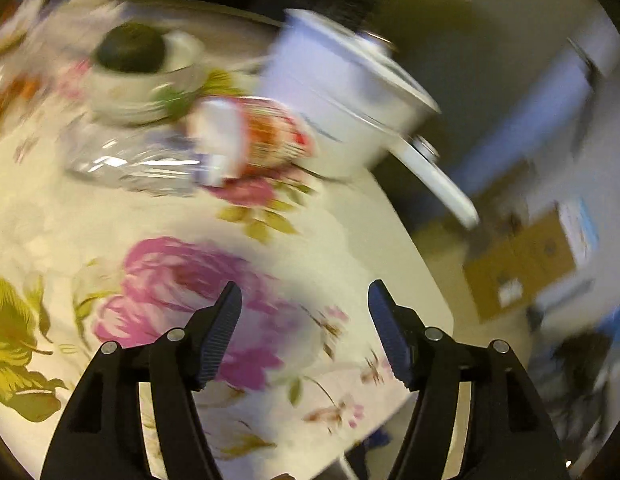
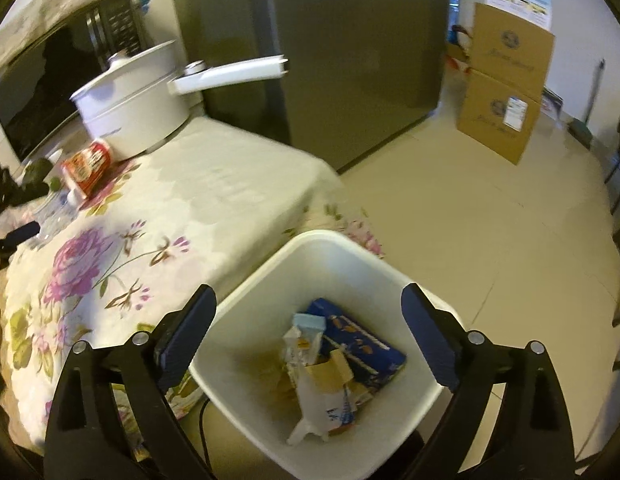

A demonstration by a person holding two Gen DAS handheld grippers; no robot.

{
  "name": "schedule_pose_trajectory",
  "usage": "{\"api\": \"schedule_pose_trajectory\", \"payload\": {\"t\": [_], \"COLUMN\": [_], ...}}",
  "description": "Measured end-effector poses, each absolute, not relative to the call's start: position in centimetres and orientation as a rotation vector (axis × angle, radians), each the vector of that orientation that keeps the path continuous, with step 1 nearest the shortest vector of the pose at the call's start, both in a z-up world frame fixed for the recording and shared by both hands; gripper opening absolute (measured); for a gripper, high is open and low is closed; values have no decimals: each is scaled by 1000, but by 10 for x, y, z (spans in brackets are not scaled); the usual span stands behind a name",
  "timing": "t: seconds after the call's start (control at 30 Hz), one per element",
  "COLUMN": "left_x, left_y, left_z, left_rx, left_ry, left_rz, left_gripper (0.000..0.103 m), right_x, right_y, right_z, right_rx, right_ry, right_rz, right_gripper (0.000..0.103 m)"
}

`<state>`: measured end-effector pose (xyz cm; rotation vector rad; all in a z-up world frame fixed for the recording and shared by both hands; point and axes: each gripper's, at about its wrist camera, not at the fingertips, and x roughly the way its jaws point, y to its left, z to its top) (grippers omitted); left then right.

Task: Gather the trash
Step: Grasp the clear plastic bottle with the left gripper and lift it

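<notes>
Left wrist view, blurred: the left gripper (image 1: 305, 296) hangs with fingers apart and empty over floral cloth, a crinkled clear plastic bag (image 1: 130, 164) and a red cup (image 1: 266, 136) lying ahead, left of the white pot (image 1: 342, 108) near the table's edge. Right wrist view: the right gripper (image 2: 308, 300), fingers spread, is above the white bin (image 2: 246, 304) of wrappers; bare floor lies right. Cardboard boxes' (image 2: 506, 104) print is unreadable.
</notes>
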<state>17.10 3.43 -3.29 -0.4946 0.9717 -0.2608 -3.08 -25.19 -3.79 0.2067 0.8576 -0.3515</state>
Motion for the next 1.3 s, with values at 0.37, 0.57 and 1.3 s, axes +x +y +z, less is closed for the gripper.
{"api": "schedule_pose_trajectory", "payload": {"t": [0.37,0.57,1.3], "left_x": [221,244,326], "left_y": [147,168,161], "left_z": [-65,-91,-110], "left_rx": [-817,-943,-954], "left_ry": [946,966,1021], "left_rz": [78,215,477], "left_gripper": [67,68,67], "right_x": [-19,-14,6], "right_y": [-237,-235,-233], "right_z": [-44,-49,-67], "right_rx": [191,187,273], "right_ry": [893,919,1019], "right_rz": [-292,-276,-197], "right_gripper": [90,91,92]}}
